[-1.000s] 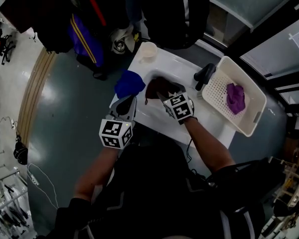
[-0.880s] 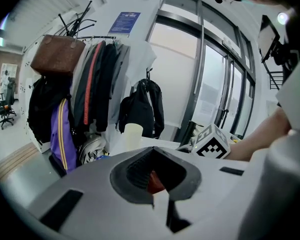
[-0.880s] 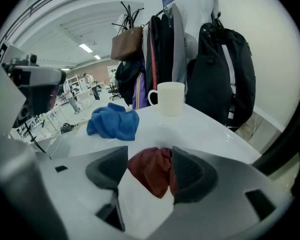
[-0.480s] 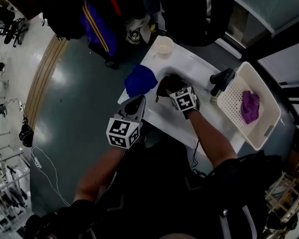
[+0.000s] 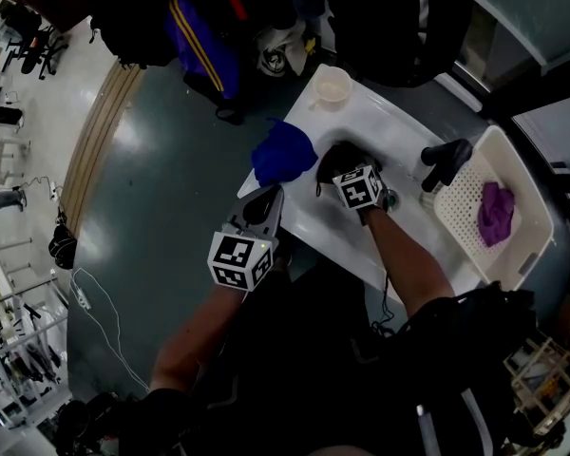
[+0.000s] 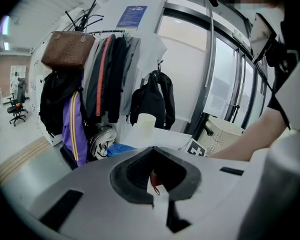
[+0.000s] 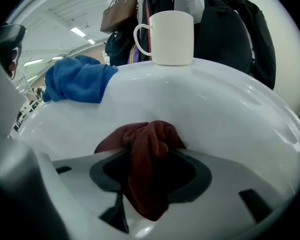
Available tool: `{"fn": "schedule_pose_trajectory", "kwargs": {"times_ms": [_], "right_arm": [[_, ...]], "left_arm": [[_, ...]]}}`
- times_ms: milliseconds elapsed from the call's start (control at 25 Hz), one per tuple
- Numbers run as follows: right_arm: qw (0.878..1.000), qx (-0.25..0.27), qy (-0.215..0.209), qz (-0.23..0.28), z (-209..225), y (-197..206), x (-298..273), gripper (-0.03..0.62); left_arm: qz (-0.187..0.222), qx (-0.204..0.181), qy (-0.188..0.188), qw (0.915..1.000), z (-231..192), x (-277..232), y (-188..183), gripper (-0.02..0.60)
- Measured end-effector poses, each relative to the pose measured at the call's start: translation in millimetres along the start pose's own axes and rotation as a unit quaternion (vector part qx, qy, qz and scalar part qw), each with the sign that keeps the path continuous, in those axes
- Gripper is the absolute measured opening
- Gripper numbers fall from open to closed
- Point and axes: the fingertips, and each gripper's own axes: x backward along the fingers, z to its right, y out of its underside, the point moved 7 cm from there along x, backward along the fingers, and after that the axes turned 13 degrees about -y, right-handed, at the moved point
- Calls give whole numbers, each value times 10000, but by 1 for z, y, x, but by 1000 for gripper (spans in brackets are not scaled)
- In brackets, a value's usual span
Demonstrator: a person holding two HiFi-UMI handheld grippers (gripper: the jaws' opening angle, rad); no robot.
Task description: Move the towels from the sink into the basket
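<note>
Purple towel (image 5: 497, 214) lies in the basket (image 5: 537, 255); the right gripper (image 7: 146, 191) has just been closing, now pinching the maroon towel (image 7: 147, 144) in the sink (image 7: 230, 114); the blue towel (image 7: 77, 79) waits on its left rim; the left gripper (image 6: 152, 176) is pressed together, empty.

Left gripper (image 6: 153, 159) is seen with jaws together, nothing gripped. White cup (image 6: 146, 120) is set on far counter (image 6: 165, 136); blue towel (image 6: 121, 149) left, basket (image 6: 222, 134) right.
</note>
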Motion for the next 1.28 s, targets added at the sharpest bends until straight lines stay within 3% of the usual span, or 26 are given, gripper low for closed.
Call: {"fn": "schedule_pose_trajectory", "kwargs": {"times_ms": [120, 240, 440, 720, 1120, 1280], "right_arm": [[9999, -86, 55, -58, 1, -1, 2, 155], [9999, -127, 85, 33, -5, -3, 10, 120], [9992, -223, 26, 318, -26, -10, 34, 120], [9929, -699, 65, 961, -48, -23, 82, 121], [9745, -820, 660, 1981, -84, -40, 171, 121], [9654, -890, 862, 2297, -94, -43, 204, 121]], "left_arm": [[26, 5, 45, 10000, -1, 1, -3, 6], [93, -100, 344, 9993, 3, 5, -11, 6], [358, -503, 768, 9951, 10, 8, -32, 6], [381, -599, 1445, 9869, 16, 8, -41, 6], [624, -867, 2286, 9676, 45, 8, -69, 6], [691, -779, 2556, 9611, 57, 10, -79, 6]]}}
